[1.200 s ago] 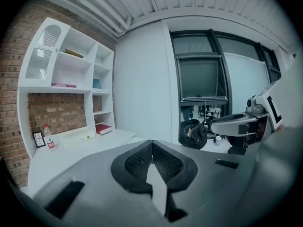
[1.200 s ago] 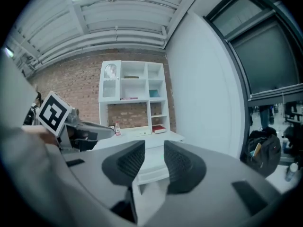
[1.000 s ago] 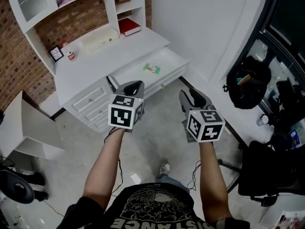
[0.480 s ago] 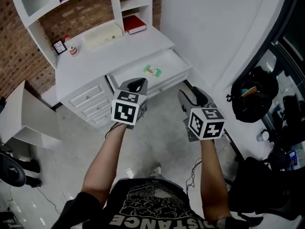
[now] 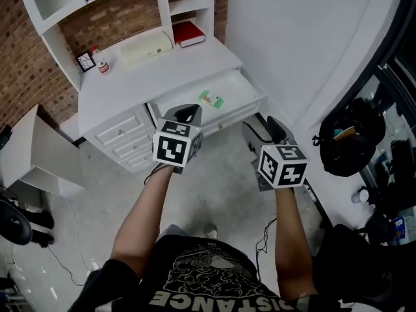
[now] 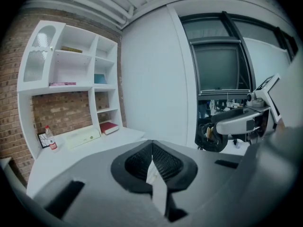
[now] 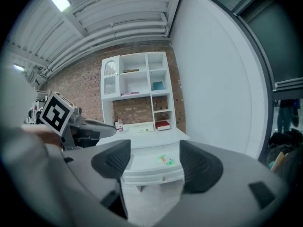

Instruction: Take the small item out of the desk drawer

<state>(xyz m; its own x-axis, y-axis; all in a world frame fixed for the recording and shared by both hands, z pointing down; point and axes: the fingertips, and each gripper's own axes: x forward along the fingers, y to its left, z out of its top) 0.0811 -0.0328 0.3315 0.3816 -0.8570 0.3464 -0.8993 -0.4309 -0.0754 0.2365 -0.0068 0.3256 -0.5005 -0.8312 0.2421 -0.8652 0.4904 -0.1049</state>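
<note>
A small green and white item (image 5: 210, 99) lies in the open drawer (image 5: 242, 93) of the white desk (image 5: 140, 83). Both grippers hover over the floor in front of the desk, short of the drawer. My left gripper (image 5: 184, 114) is shut, its pads meeting with nothing between them (image 6: 152, 150). My right gripper (image 5: 264, 129) stands to the right of it and its jaws are opening, with nothing between them. In the right gripper view the item (image 7: 166, 161) shows in the gap between the right gripper (image 7: 154, 163) pads, well beyond them.
On the desk stand a red book (image 5: 188, 33), a pale long box (image 5: 146, 46), a small bottle (image 5: 103, 65) and a small clock (image 5: 86, 60). Closed side drawers (image 5: 123, 138) sit left of the open one. A black bag (image 5: 344, 148) lies at the right, a white panel (image 5: 36, 155) at the left.
The desk and open drawer have drawn a little closer in the head view as the person steps forward. Both grippers stay side by side in front of the body.
</note>
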